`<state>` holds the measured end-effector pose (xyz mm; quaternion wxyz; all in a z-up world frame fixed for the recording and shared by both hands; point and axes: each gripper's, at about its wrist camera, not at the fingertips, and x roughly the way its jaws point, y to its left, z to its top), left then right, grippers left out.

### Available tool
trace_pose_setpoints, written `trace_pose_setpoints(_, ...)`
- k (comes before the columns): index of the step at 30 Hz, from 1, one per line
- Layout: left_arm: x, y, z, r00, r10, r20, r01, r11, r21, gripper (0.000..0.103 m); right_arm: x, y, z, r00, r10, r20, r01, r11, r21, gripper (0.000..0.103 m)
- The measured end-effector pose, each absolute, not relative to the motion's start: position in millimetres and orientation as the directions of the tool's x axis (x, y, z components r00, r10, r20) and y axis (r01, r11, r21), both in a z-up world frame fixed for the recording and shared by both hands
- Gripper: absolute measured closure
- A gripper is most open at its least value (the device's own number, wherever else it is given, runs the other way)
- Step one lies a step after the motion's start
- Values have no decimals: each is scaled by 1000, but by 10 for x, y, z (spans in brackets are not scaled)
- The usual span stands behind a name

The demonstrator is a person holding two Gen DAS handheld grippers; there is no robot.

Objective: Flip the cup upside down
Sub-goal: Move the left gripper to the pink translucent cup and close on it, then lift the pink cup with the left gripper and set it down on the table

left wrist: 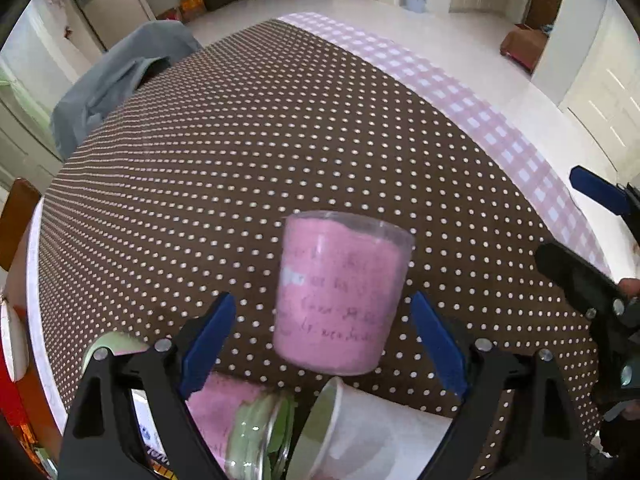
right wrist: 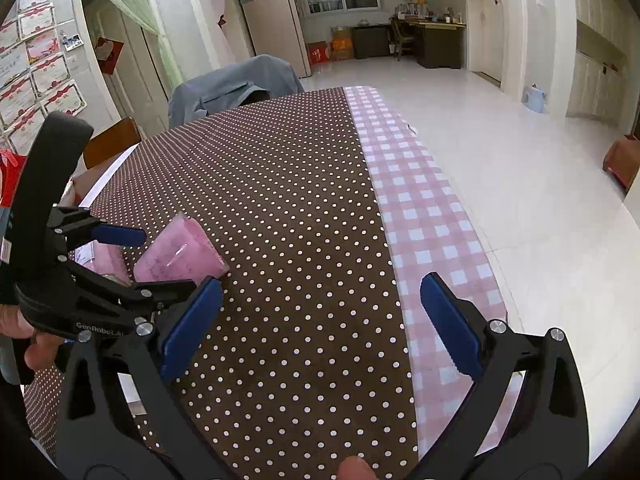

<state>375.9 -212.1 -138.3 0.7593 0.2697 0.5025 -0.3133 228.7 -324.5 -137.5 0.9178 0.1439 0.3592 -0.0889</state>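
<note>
Left wrist view: the pink cup (left wrist: 340,296) stands on the dotted surface (left wrist: 240,160) between the wide-spread fingers of the left gripper (left wrist: 324,344), untouched. Right gripper (right wrist: 320,320) is wide and empty. The flip seems done, though orientation is uncertain.

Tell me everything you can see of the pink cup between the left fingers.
The pink cup looks like clear plastic with a pink lining that bears dark handwriting, blurred beyond reading. It widens toward the top and leans slightly right. Whether that top is the rim or the base is unclear. It sits over the dotted tablecloth, between the left gripper's open blue fingers, which do not touch it. In the right wrist view it is partly hidden.
</note>
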Motion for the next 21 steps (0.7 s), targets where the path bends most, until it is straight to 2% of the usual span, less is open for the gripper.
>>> trace_pose_setpoints(2, 3804, -2166, -1437, 263, -185, -947, 760, 644, 85, 36, 2294, -3251, -1387, 726, -62, -685, 269, 942, 200, 6)
trace_pose_setpoints(3, 3833, -2201, -1460, 254, -176, -951, 764, 640, 85, 39, 2295, -3258, -1389, 725, -62, -686, 272, 941, 201, 6)
trace_pose_setpoints(13, 3900, -2241, -1452, 241, -230, -943, 774, 632, 44, 41, 2257, -3260, -1396, 727, -63, -683, 276, 938, 208, 6)
trace_pose_setpoints(21, 3806, -2055, -999, 309, -318, -896, 742, 670, 18, 41, 2099, -3184, -1256, 748, -77, -659, 275, 940, 202, 6)
